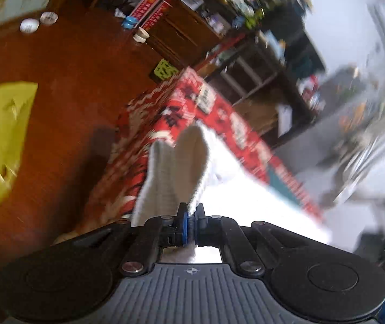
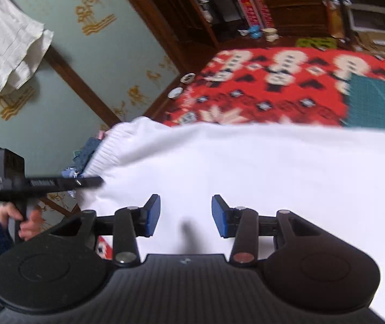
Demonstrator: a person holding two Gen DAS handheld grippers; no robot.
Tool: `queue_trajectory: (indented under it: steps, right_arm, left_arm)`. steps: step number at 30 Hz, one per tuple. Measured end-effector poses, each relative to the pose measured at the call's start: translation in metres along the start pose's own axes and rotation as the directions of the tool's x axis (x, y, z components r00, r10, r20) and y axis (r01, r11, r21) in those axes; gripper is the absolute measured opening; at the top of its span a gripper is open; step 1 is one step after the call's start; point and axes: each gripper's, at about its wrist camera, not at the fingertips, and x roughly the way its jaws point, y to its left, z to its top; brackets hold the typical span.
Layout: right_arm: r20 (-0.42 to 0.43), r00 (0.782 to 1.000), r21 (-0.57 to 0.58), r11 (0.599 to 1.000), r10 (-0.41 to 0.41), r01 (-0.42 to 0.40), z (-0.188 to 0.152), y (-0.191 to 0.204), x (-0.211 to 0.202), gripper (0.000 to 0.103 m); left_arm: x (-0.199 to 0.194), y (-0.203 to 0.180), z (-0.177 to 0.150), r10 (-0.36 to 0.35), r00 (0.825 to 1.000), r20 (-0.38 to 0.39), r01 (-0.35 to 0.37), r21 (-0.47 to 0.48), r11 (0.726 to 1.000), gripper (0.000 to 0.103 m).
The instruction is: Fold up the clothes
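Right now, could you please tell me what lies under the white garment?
A red patterned cloth shows beyond the white garment and runs under it, with a teal mat at the far right. Whatever lies beneath the garment's middle is covered.

The garment [image 2: 260,167] lies spread on the blanket [image 2: 273,86], which covers the surface beneath it. A mat [image 2: 376,102] lies on the blanket's far right, just beyond the garment's edge. The left gripper [image 1: 191,216] sits at the garment's left end, a ribbed cuff [image 1: 176,167] sticking up from between its fingers — the right gripper [image 2: 185,216] hovers over the middle of the cloth. Two dishes [image 2: 181,85] sit on the floor just left of the blanket. Farther back stand a cup [image 2: 269,33] and shelves [image 2: 295,8], possibly crowded.
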Motion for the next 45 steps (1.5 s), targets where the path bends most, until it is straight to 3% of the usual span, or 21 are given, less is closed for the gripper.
queue_trajectory:
  steps: [2,5,8,9,11,12,17,20,22,24,25,26,27,31,36,37,39,41,45]
  right_arm:
    - [-0.005,1.0,0.015,1.0,-0.003,0.003,-0.01,-0.008,-0.016,0.047]
    - [-0.01,1.0,0.02,1.0,-0.013,0.013,-0.027,-0.017,-0.039,0.047]
    - [-0.027,0.998,-0.006,0.998,-0.059,0.059,-0.047,-0.024,-0.055,0.047]
    - [-0.032,0.996,-0.036,0.996,-0.082,0.081,-0.053,-0.024,-0.059,0.047]
    - [-0.034,0.99,-0.162,0.978,-0.138,0.131,-0.066,-0.015,-0.066,0.047]
    - [-0.031,0.985,-0.231,0.96,-0.167,0.156,-0.072,-0.009,-0.069,0.047]
    - [-0.078,0.982,-0.43,0.895,-0.171,0.122,-0.099,0.027,-0.066,0.044]
    - [-0.083,0.977,-0.512,0.849,-0.198,0.129,-0.109,0.042,-0.055,0.026]
    - [-0.084,0.971,-0.558,0.818,-0.223,0.14,-0.112,0.05,-0.046,0.025]
    - [-0.08,0.963,-0.599,0.785,-0.256,0.159,-0.114,0.053,-0.034,0.025]
    - [-0.079,0.961,-0.613,0.773,-0.266,0.163,-0.115,0.054,-0.03,0.025]
    - [-0.073,0.959,-0.624,0.763,-0.274,0.17,-0.117,0.054,-0.028,0.013]
    - [-0.065,0.958,-0.63,0.756,-0.28,0.178,-0.118,0.055,-0.026,0.001]
    - [-0.053,0.969,-0.587,0.793,-0.24,0.165,-0.108,0.055,-0.039,0.001]
    - [-0.106,0.968,-0.569,0.812,-0.227,0.128,-0.109,0.053,-0.044,0.001]
    - [-0.115,0.969,-0.55,0.826,-0.221,0.123,-0.108,0.05,-0.043,0.002]
    - [-0.111,0.975,-0.496,0.861,-0.191,0.112,-0.104,0.042,-0.047,0.004]
    - [-0.076,0.986,-0.44,0.892,-0.147,0.099,-0.093,0.036,-0.057,0.013]
    - [-0.029,0.99,-0.35,0.929,-0.138,0.119,-0.066,0.015,-0.069,0.014]
  left_arm:
    - [-0.01,0.001,0.0,0.014,1.0,-0.018,-0.014,-0.016,1.0,0.005]
    - [-0.007,0.01,-0.006,0.116,0.992,-0.051,-0.118,-0.026,0.993,0.011]
    - [-0.003,0.016,-0.012,0.107,0.994,-0.029,-0.109,-0.048,0.993,0.014]
    - [-0.001,0.018,-0.014,0.105,0.994,-0.021,-0.106,-0.055,0.993,0.018]
    - [0.001,0.015,-0.016,0.111,0.994,-0.019,-0.112,-0.037,0.993,0.038]
    - [0.002,0.013,-0.016,0.117,0.993,-0.02,-0.118,-0.021,0.993,0.039]
    - [0.007,0.005,-0.019,0.15,0.988,-0.028,-0.149,0.051,0.988,0.039]
    - [0.006,0.007,-0.022,0.154,0.987,-0.038,-0.152,0.061,0.987,0.039]
    - [0.005,0.012,-0.023,0.146,0.989,-0.04,-0.143,0.059,0.988,0.039]
    - [0.003,0.015,-0.023,0.149,0.988,-0.045,-0.147,0.055,0.988,0.03]
    - [0.004,0.015,-0.023,0.159,0.986,-0.049,-0.156,0.06,0.986,0.019]
    - [0.005,0.013,-0.022,0.173,0.983,-0.055,-0.168,0.076,0.983,0.008]
    - [0.005,0.011,-0.021,0.174,0.983,-0.06,-0.168,0.088,0.982,0.007]
    - [-0.005,-0.001,-0.017,0.145,0.988,-0.045,-0.138,0.134,0.981,0.005]
    - [0.001,0.006,-0.019,0.202,0.975,-0.089,-0.191,0.124,0.974,0.013]
    - [0.0,0.005,-0.02,0.197,0.978,-0.074,-0.187,0.121,0.975,0.017]
    - [-0.007,-0.002,-0.017,0.157,0.987,-0.024,-0.153,0.133,0.979,0.035]
    - [-0.012,-0.012,-0.01,0.126,0.991,0.034,-0.13,0.149,0.98,0.06]
    - [-0.002,-0.032,0.018,0.078,0.994,0.083,-0.091,0.167,0.982,0.065]
